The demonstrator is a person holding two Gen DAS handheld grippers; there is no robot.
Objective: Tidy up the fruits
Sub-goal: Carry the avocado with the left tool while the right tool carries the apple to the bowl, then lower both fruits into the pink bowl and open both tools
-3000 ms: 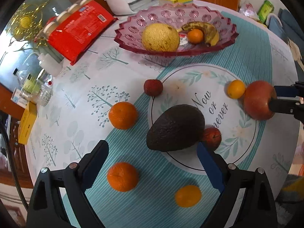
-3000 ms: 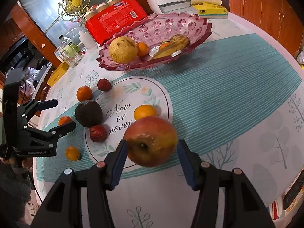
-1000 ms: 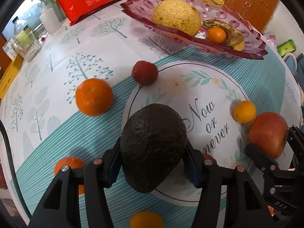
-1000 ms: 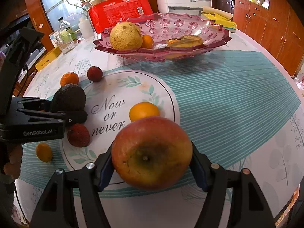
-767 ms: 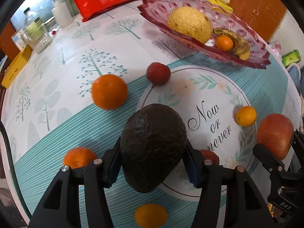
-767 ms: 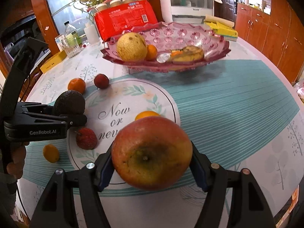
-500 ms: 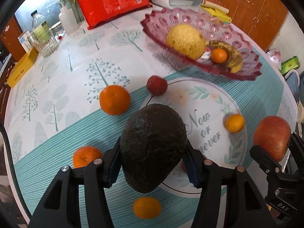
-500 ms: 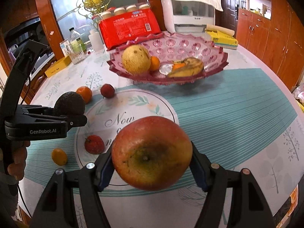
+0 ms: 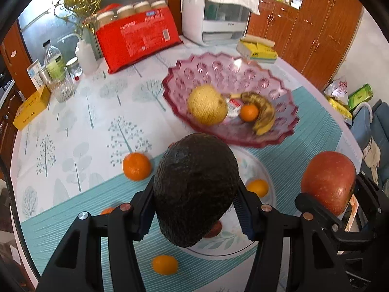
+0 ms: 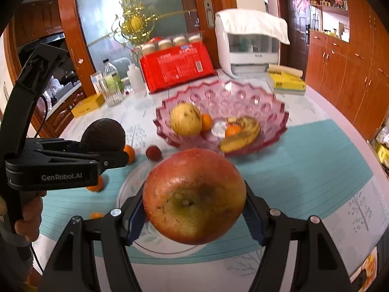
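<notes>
Kitchen table (image 9: 73, 126) – tree-print cloth | left gripper (image 9: 194, 206) grasps avocado (image 9: 194, 189) | right gripper (image 10: 194, 216) grasps apple (image 10: 194, 194)

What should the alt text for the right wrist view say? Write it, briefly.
The right tool grips a red apple above a table. Beyond it sits a pink bowl of fruit; at left, the left tool holds an avocado.

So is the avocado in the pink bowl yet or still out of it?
Out. The avocado is clamped in the left gripper, held above the table short of the pink bowl, which holds a melon, banana and oranges.
</notes>
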